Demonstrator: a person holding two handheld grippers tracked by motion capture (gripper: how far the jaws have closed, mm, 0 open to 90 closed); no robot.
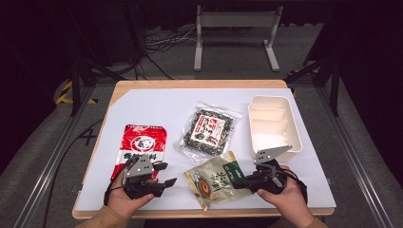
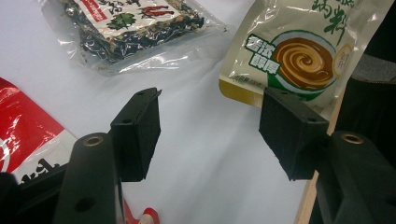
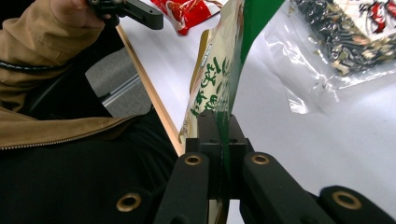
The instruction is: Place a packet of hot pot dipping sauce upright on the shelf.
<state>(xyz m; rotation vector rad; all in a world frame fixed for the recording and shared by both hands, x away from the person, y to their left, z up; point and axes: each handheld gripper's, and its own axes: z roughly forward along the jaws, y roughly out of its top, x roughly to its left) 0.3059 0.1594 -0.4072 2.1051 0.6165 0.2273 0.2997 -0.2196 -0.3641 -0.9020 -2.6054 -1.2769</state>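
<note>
A white sheet covers the wooden surface (image 1: 142, 102), and three food packets and a tray lie on it. The red packet (image 1: 140, 147) at the left is glossy foil with a round white emblem and dark characters lower down; they are too blurred to read. In the middle lies a clear plastic bag (image 1: 207, 130) of dark dried flakes, with a white label carrying red and green printing. The left gripper view shows that bag's crinkled transparent edge and a red chilli picture on the label. The beige packet (image 1: 216, 179) near the front edge has a green band at one end and a picture of a brown swirl in a bowl, with green characters beside it that I cannot make out. At the right stands a cream plastic tray (image 1: 293, 126), rectangular with rounded corners and ridged dividers inside.

The right tongs (image 1: 240, 180) are closed on the green end of the beige packet; the right gripper view shows the thin packet edge-on, clamped between the black jaws and lifted off the sheet at that end. The left tongs (image 1: 164, 174) are spread wide and hold nothing, sitting just beside the red packet's lower corner. The right gripper view also shows a tan sleeve (image 3: 42, 51).
</note>
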